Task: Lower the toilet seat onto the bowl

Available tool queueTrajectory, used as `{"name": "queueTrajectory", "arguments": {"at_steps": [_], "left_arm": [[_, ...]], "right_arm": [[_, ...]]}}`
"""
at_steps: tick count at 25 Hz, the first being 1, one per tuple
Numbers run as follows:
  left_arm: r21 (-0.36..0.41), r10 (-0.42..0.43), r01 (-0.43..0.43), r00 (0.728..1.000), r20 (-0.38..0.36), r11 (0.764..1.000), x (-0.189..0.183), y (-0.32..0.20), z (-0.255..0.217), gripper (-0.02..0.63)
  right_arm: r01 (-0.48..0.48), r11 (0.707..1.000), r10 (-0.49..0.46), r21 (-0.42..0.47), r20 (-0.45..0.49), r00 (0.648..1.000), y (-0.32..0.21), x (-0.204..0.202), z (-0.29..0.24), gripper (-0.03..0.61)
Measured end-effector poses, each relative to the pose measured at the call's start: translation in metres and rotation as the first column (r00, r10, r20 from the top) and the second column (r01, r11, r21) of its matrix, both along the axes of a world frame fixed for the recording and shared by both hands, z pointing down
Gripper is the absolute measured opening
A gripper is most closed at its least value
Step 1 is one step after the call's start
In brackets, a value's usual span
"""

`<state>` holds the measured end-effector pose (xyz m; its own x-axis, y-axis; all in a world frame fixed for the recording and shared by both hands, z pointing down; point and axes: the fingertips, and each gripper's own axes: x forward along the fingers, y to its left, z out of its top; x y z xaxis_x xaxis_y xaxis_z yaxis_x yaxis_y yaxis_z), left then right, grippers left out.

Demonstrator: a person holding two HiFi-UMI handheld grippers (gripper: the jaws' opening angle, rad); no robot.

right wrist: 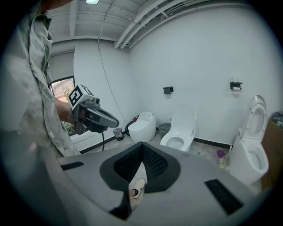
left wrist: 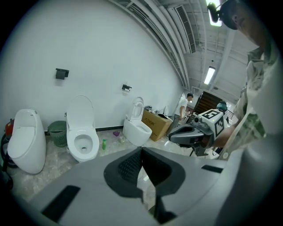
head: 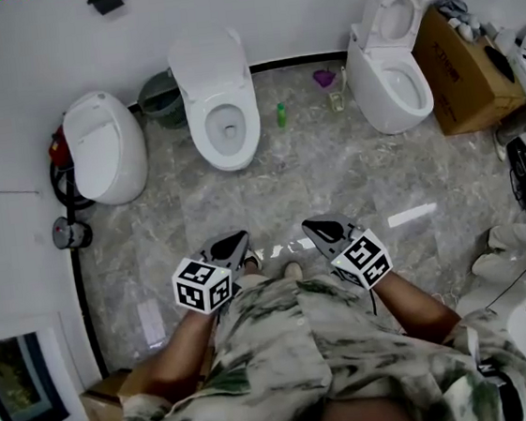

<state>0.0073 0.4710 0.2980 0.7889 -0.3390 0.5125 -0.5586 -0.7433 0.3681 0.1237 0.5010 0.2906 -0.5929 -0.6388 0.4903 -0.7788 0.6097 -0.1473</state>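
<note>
As the person stands mid-floor, the left gripper [head: 237,240] and right gripper [head: 311,226] are side by side, both angled down at the grey marble floor [head: 334,173] and well apart from every toilet. Left gripper: jaws pressed together, nothing between them. Right gripper: the same, jaws together and empty.

Three toilets line the floor's far edge against the white wall. The toilet seat [head: 396,16] is on the right-hand toilet [head: 392,96]. Its ring stands upright against the raised lid, with the bowl open below.

The middle toilet [head: 225,129] has its lid up and its bowl open. I cannot tell whether its seat is up or down. The egg-shaped left toilet [head: 105,147] has its lid shut.

A green wastebasket [head: 160,99] sits at the wall between the left and middle toilets. A green bottle [head: 281,115] stands on the floor between the middle and right-hand toilets, and a small purple item [head: 324,78] lies near the right-hand toilet's base. A cardboard box [head: 463,73] sits just beside the right-hand toilet, toward the floor's far right corner.
</note>
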Motion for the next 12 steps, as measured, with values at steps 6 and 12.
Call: {"name": "queueTrajectory", "arguments": {"at_steps": [6,12], "left_arm": [[-0.015,-0.008,0.008,1.000,0.014,1.000,0.006,0.010,0.006,0.023],[-0.017,-0.010,0.010,1.000,0.022,1.000,0.016,0.002,0.007,0.023]], "right_arm": [[-0.003,1.000,0.003,0.008,0.008,1.000,0.003,0.012,0.004,0.021],[-0.007,1.000,0.007,0.004,0.017,1.000,-0.005,0.021,0.006,0.021]]}}
